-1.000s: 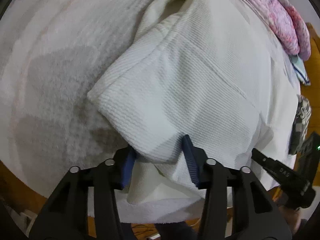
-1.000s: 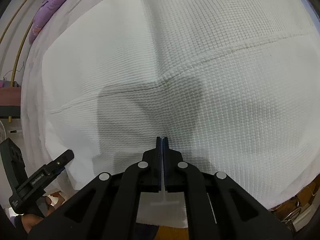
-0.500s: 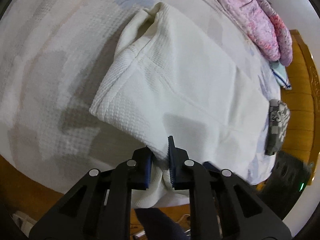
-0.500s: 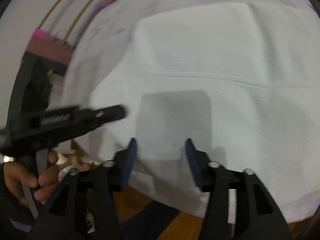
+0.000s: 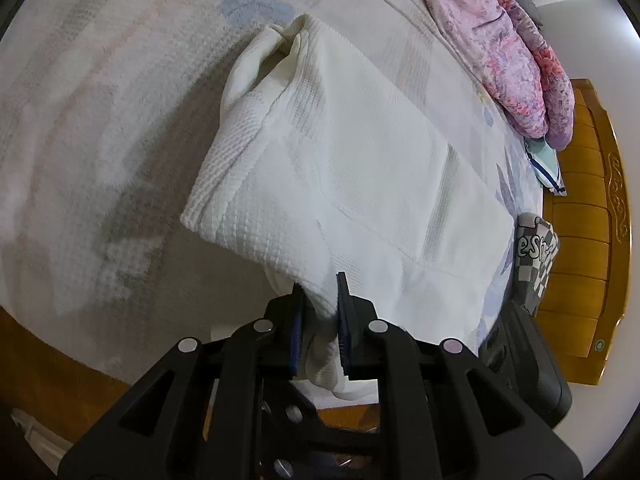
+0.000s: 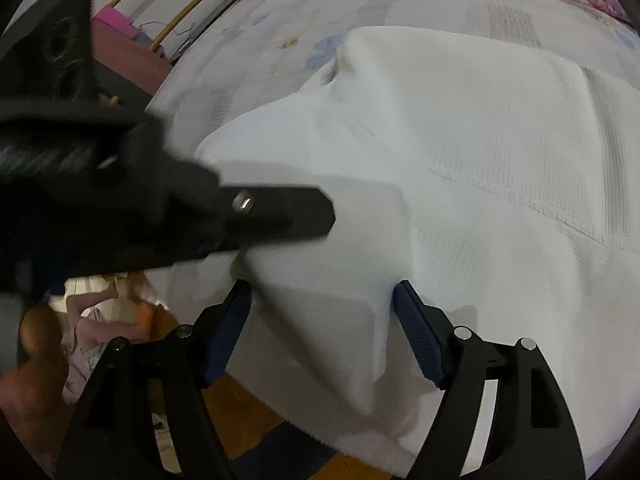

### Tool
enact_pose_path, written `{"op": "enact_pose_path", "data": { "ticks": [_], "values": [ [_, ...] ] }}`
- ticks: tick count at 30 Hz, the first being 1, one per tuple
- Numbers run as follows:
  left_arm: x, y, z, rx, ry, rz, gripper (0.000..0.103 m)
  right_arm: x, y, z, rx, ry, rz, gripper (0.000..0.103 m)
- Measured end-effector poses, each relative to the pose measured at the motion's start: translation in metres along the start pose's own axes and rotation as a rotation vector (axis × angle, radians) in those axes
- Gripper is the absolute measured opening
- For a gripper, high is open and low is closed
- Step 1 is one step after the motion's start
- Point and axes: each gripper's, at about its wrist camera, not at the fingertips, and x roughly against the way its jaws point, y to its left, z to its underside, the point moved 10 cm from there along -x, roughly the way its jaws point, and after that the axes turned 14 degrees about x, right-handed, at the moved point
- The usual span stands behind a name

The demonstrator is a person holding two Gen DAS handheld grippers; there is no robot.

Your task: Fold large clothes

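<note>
A white waffle-knit garment [image 5: 340, 168] lies folded on the bed, its near edge at the bed's front. My left gripper [image 5: 320, 312] is shut on a bunched fold of the garment's near edge and lifts it slightly. In the right wrist view the same garment [image 6: 460, 152] fills the frame. My right gripper [image 6: 320, 308] is open, its jaws wide on either side of a raised fold of the garment's near edge. The left gripper's black body [image 6: 160, 208] crosses the left of that view, blurred.
The bed sheet [image 5: 100, 100] is pale with faint blue flowers. A pink-purple quilt [image 5: 512, 48] lies at the far right by the wooden headboard [image 5: 592, 240]. A checked cloth [image 5: 536, 256] sits at the bed's right edge. Wooden floor [image 6: 248, 420] lies below the bed's front edge.
My left gripper closed on the garment's near edge and drew back and up. My right gripper opened from shut and moved left, near the left gripper.
</note>
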Motion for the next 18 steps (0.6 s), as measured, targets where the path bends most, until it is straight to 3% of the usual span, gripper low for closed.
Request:
{"op": "enact_pose_path", "data": {
  "ticks": [9,10,12,14,16,18],
  "values": [
    [0.001,-0.010,0.002,0.013,-0.018,0.011,0.013,0.004,-0.008,-0.008,-0.082,-0.032,-0.043,0.075],
    [0.000,-0.012,0.003,0.012,-0.017,0.007,0.013,0.005,-0.012,-0.007,-0.093,-0.028,-0.019,0.071],
    [0.000,-0.015,0.004,-0.013,-0.027,-0.022,0.013,0.006,-0.018,-0.005,-0.104,-0.021,-0.020,0.054],
    [-0.001,-0.017,0.004,0.005,-0.024,-0.016,0.014,0.005,-0.021,-0.008,-0.103,-0.019,-0.010,0.028],
    [0.002,-0.021,0.005,0.021,-0.029,-0.004,0.016,0.011,-0.026,-0.007,-0.127,-0.023,-0.001,0.021],
    [0.016,-0.039,0.008,-0.035,-0.102,-0.010,0.019,0.019,-0.037,-0.004,-0.205,-0.047,-0.039,0.020]
  ]
}}
